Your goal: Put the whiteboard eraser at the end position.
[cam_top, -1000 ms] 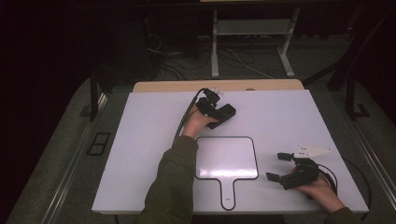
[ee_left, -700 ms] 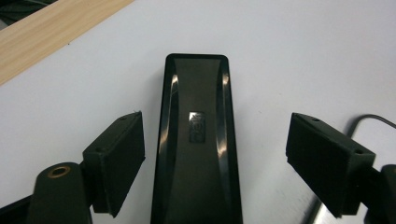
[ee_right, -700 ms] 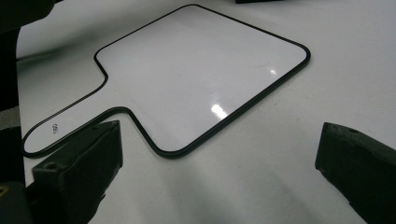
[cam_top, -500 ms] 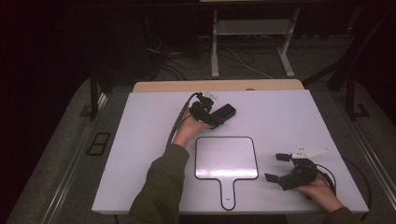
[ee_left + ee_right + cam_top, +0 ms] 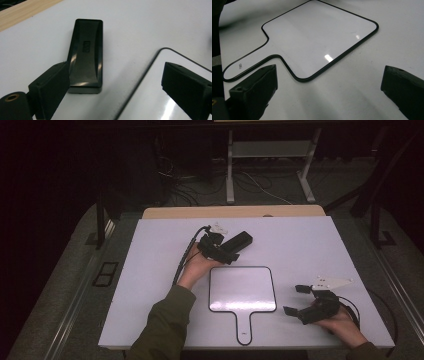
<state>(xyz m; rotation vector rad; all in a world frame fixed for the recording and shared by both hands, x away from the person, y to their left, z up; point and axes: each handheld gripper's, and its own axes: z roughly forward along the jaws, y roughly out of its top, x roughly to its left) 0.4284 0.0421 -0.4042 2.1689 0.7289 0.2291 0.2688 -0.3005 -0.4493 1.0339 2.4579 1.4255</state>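
Fingers [image 5: 50, 87] of the left gripper [image 5: 225, 249] stood wide apart, having just been opening, and they gripped nothing. In the left gripper view a black eraser block [image 5: 86, 55] lay flat on the white desk [image 5: 155, 22], just ahead of the one finger and touching or nearly touching its tip, off to that side of the gap rather than squarely between the pair. The other finger [image 5: 186, 91] hung over the corner of a small handled whiteboard [image 5: 150, 100], whose dark rim ran across the gap between the two. In the high view the eraser [image 5: 238, 241] lay just beyond the left gripper, past the far edge of the whiteboard [image 5: 242, 289].

Fingers [image 5: 253, 92] of the right gripper [image 5: 300, 301] were also spread wide and empty. In the right gripper view the whiteboard [image 5: 317, 37] lay on the desk ahead of them, its handle reaching toward the nearer finger without touching it. In the high view this gripper sat low over the desk [image 5: 310, 245], beside the board's handle side and well apart from the eraser.
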